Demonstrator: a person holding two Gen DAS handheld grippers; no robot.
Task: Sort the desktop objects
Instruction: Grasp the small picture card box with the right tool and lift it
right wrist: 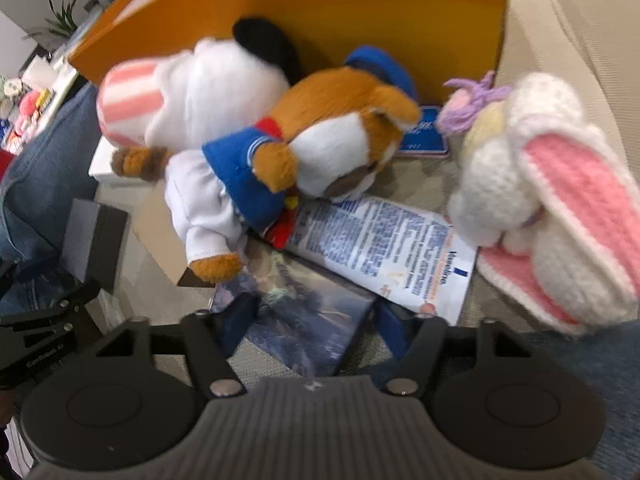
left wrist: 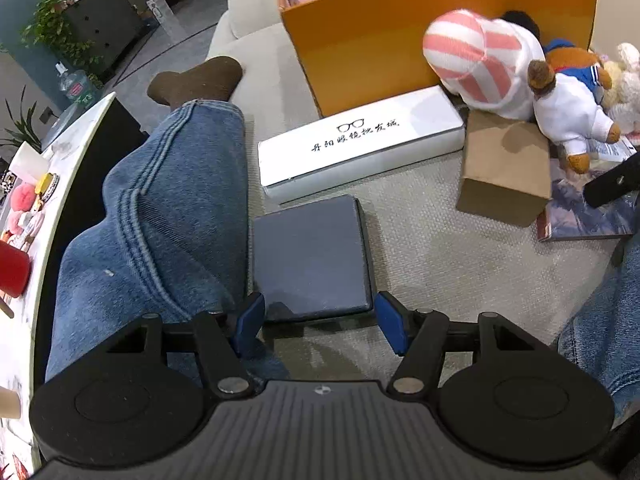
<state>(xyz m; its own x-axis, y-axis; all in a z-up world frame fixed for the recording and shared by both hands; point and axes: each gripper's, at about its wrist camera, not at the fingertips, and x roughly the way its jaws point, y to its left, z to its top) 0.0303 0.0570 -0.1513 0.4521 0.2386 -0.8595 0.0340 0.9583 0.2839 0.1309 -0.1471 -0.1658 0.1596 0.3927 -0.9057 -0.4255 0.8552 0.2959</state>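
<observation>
While left gripper [left wrist: 318, 322] fingers gape beside grey box [left wrist: 310, 254] edge, right gripper [right wrist: 312, 326] fingers straddle picture book [right wrist: 304, 320], contact unclear.

Crocheted rabbit [right wrist: 560, 208] blurred, its ear cut off at the edge.

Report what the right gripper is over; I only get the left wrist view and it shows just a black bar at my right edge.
Observer: The right gripper straddles a corner of a picture-cover book; whether its pads touch the book, I cannot tell.
Operator: Say what lies beyond that book.
Observer: A white Vaseline packet lies flat, its left end under the sailor-suit fox plush.
Operator: Name anything right of the fox.
Observer: A crocheted white rabbit with pink-lined ears lies there, with a purple yarn tuft beside its head.
Operator: Anything behind the fox?
Observer: A small blue card lies by the orange box wall.
</observation>
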